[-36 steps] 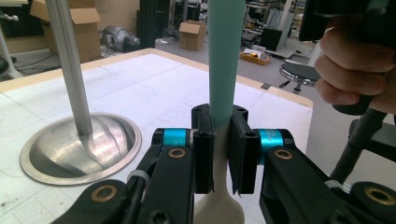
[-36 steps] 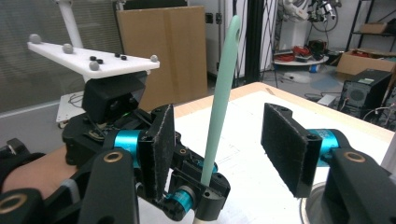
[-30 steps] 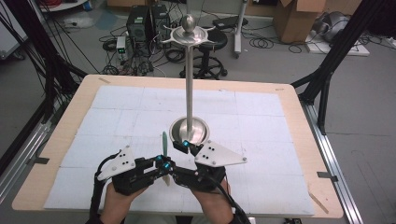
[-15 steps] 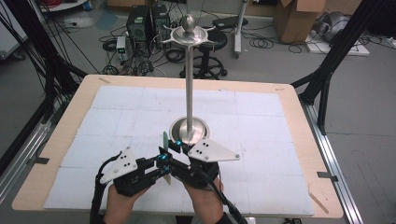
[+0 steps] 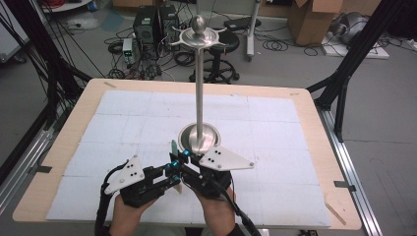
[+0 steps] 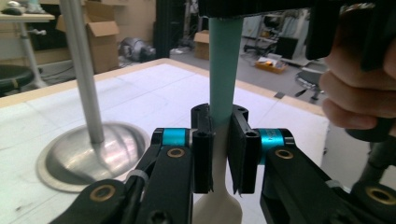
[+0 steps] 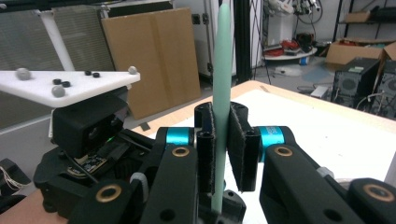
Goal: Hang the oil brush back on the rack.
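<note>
A thin utensil with a teal handle (image 5: 174,146) and a cream lower end (image 6: 219,210) stands upright near the table's front edge. My left gripper (image 5: 172,173) is shut on the utensil (image 6: 225,70) low on the handle, though its jaws have just been opening a little. My right gripper (image 5: 179,158) has just been closing and its pads press the teal handle (image 7: 222,70) from the other side. The left gripper's midpoint (image 6: 220,140) and the right gripper's (image 7: 222,140) both sit on the stick. The other hand (image 6: 359,93) is close at the right.
A tall metal stand rises just behind the grippers, with a round base (image 5: 198,137), a thin pole (image 6: 84,70) and a hooked top (image 5: 198,34). White sheets cover the wooden table (image 5: 305,103). Boxes, cables and a stool lie on the floor beyond.
The right gripper has shifted left to the upright utensil and closed its jaws on the handle. The left gripper has stayed in place with the utensil in it.
</note>
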Motion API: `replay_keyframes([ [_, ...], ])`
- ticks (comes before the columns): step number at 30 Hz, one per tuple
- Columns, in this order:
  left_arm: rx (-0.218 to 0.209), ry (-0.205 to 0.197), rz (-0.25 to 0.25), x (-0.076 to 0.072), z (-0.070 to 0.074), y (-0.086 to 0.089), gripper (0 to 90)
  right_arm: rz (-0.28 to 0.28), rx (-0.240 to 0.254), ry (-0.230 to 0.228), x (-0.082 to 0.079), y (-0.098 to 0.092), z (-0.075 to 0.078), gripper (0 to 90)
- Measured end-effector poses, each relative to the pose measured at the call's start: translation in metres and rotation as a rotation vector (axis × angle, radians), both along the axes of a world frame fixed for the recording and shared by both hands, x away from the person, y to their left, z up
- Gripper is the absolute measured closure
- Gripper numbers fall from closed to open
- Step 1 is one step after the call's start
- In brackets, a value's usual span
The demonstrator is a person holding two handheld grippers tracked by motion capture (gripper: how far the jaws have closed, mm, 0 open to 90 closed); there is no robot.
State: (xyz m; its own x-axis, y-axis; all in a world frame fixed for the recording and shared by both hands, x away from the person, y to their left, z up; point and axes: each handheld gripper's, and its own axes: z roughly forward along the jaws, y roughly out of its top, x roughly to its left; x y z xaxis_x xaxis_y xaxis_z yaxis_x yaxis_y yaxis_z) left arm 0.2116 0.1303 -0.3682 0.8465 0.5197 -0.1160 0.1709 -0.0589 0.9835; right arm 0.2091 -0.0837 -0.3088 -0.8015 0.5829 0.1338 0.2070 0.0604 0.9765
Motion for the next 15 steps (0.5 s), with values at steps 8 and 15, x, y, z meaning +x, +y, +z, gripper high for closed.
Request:
replay_keyframes([
  [8,-0.094,0.012,-0.042,0.01,-0.006,0.026,46.2,0.037,-0.035,-0.021,0.014,-0.018,0.007,82.0],
  [15,-0.104,0.032,-0.049,0.018,-0.008,0.049,30.5,0.242,-0.007,-0.01,0.048,-0.04,0.02,81.9],
])
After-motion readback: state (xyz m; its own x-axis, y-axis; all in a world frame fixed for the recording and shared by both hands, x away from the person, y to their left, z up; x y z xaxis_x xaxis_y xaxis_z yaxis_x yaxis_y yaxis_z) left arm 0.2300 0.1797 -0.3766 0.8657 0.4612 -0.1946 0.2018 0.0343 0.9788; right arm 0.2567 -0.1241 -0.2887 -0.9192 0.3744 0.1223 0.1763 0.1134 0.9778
